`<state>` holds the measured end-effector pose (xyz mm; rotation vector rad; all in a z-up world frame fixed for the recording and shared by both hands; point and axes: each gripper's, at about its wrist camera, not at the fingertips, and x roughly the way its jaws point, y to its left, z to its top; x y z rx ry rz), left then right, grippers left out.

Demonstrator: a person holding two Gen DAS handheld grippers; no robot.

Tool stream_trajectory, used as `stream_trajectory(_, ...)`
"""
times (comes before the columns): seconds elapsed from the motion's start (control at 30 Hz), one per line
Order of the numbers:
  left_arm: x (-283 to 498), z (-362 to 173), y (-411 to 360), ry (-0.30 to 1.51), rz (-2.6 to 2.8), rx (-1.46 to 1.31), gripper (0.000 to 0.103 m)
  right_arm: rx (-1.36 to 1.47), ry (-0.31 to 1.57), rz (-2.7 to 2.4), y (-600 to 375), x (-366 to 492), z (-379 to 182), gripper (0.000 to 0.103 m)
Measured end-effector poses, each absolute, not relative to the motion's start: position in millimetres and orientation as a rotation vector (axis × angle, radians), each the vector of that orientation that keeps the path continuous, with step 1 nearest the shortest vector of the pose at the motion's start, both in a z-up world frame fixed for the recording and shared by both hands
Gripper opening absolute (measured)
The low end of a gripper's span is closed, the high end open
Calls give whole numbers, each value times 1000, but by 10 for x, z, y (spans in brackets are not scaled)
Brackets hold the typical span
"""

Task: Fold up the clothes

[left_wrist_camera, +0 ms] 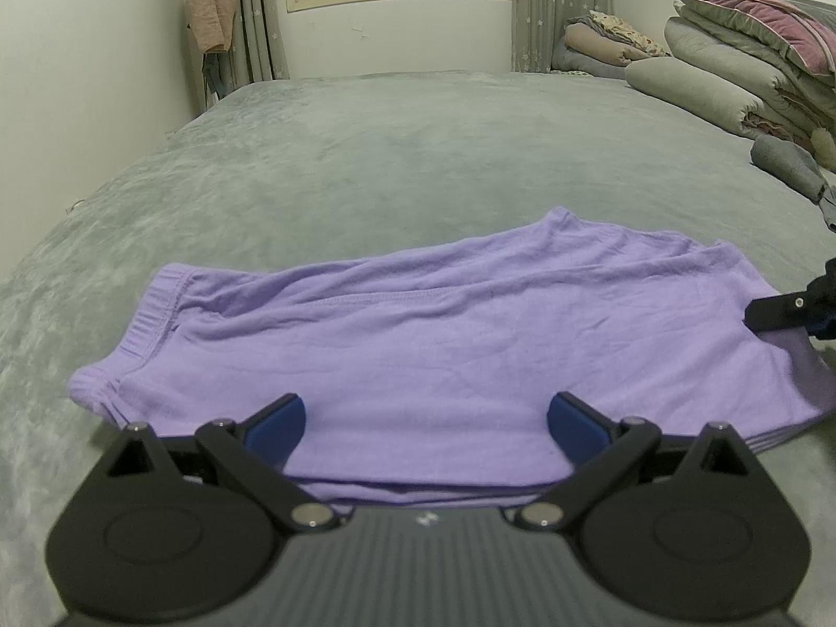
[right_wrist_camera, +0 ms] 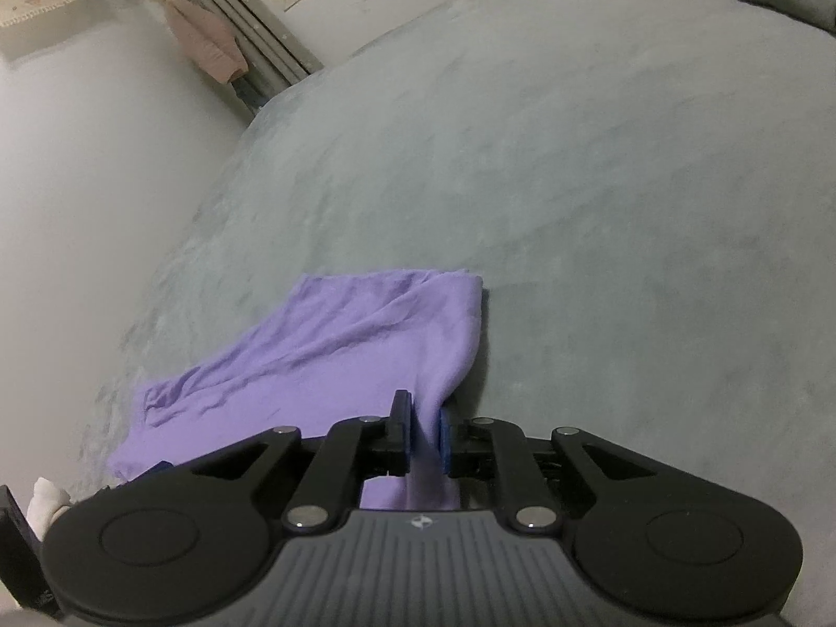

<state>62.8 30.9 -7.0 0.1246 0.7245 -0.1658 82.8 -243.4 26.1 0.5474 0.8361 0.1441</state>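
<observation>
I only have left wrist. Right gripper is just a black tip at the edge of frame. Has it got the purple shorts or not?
Observer: Yes. In the right wrist view the right gripper is shut on a bunched edge of the purple shorts, with fabric pinched between its pads.
Operator: Is the fabric slack or pulled there?
Observer: It draws up into a ridge toward the jaws; the far hem corner lies flat on the grey bedspread.
Operator: Anything near that gripper I can't see?
Observer: A small white object sits at the lower left edge of that view; I cannot tell what it is.
Operator: Left?
Observer: The left gripper is open, clamping nothing.
</observation>
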Motion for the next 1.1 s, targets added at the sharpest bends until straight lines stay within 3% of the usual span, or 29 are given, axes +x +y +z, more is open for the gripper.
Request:
stream_trajectory(0.37, 650, -44, 347, 731, -176, 108, 100, 399, 661, 272, -2119, 647, 663, 8)
stream_trajectory(0.6, 692, 221, 691, 684, -204, -87, 83, 368, 633, 302, -1919, 627, 685, 8)
stream_trajectory(0.8, 812, 268, 995, 708, -230, -268, 77, 307, 586, 355, -1541, 651, 628, 8)
stream_trajectory(0.97, 893, 166, 1208, 756, -227, -385, 77, 159, 682, 466, -1090, 701, 401, 21)
stream_trajectory(1.1, 917, 156, 1155, 763, -241, -331, 77, 223, 625, 479, -1312, 694, 562, 30)
